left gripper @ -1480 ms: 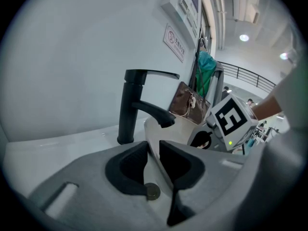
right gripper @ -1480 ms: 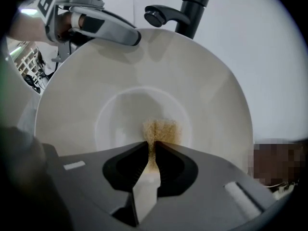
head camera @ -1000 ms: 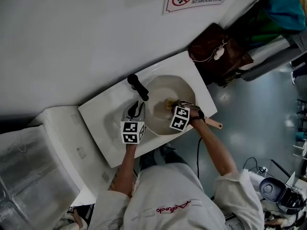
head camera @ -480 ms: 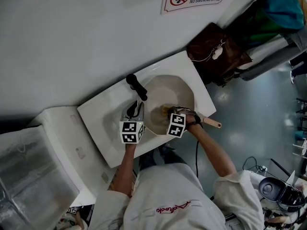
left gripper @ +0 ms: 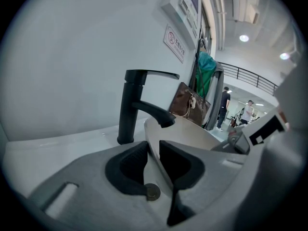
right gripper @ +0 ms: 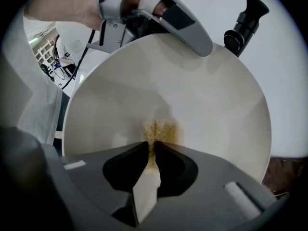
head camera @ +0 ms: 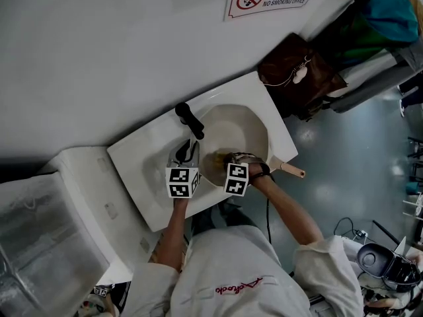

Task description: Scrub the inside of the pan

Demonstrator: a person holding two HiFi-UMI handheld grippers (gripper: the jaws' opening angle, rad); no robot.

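A white pan [head camera: 243,129] lies in the sink basin, its pale inside filling the right gripper view [right gripper: 192,105]. Its wooden handle [head camera: 293,170] sticks out over the sink's front edge. My left gripper [head camera: 187,152] is shut on the pan's rim, which shows as a thin white edge between the jaws [left gripper: 154,150]. My right gripper [head camera: 229,158] is inside the pan near its front left wall, shut on a brownish scrubber [right gripper: 161,131] whose bristles press on the pan's surface. The left gripper [right gripper: 166,13] also shows at the pan's far rim.
A black faucet [head camera: 190,120] stands at the back of the white sink [head camera: 142,152], close to the left gripper [left gripper: 132,105]. A brown bag [head camera: 301,74] sits right of the sink. A white box [head camera: 46,230] stands at the left. People stand far off in the corridor [left gripper: 225,105].
The right gripper has slid with the scrubber to the left across the pan, toward the left gripper. The left gripper and the pan have stayed put.
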